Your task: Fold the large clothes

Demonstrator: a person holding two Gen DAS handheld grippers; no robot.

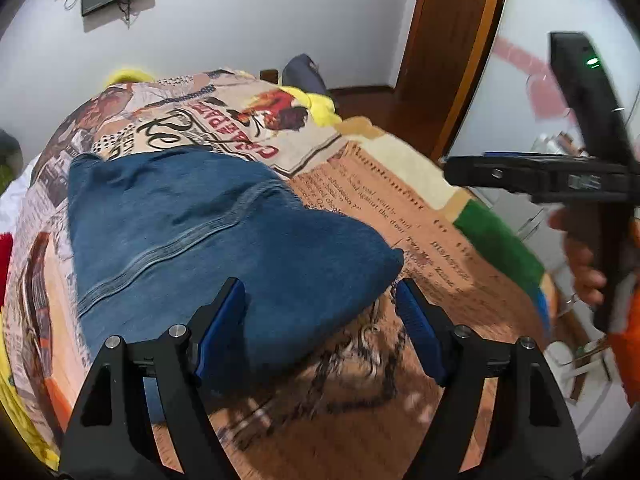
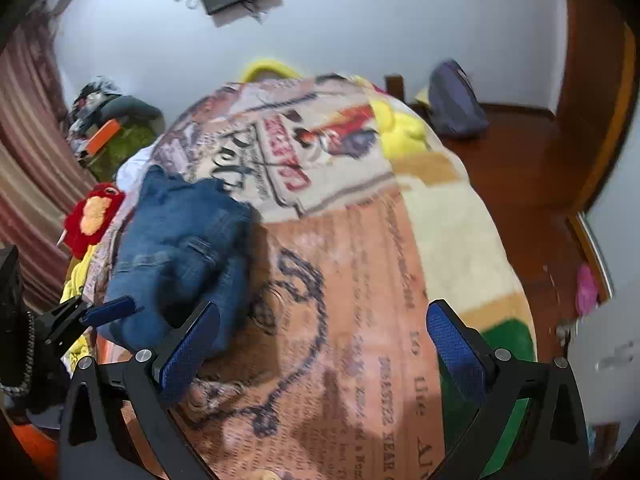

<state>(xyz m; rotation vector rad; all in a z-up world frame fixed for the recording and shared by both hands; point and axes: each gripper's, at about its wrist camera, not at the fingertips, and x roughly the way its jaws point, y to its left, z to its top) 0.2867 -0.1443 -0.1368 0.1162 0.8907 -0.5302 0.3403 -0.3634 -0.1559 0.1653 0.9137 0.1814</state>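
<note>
Folded blue jeans [image 1: 192, 240] lie on a printed blanket [image 1: 400, 208] that covers the bed. My left gripper [image 1: 320, 304] is open, its jaws straddling the near edge of the jeans. In the right wrist view the jeans [image 2: 180, 248] sit at the left of the blanket [image 2: 360, 280]. My right gripper [image 2: 324, 332] is open and empty above the blanket, to the right of the jeans. The left gripper's blue fingertip [image 2: 112, 308] shows at the jeans' near edge. The right gripper's body [image 1: 560, 176] shows at the right in the left wrist view.
A yellow cloth [image 2: 400, 128] lies at the bed's far side. A red and yellow plush [image 2: 94, 216] and a clothes pile [image 2: 108, 120] sit at the left. A purple backpack [image 2: 456, 100] rests on the wooden floor [image 2: 520, 168].
</note>
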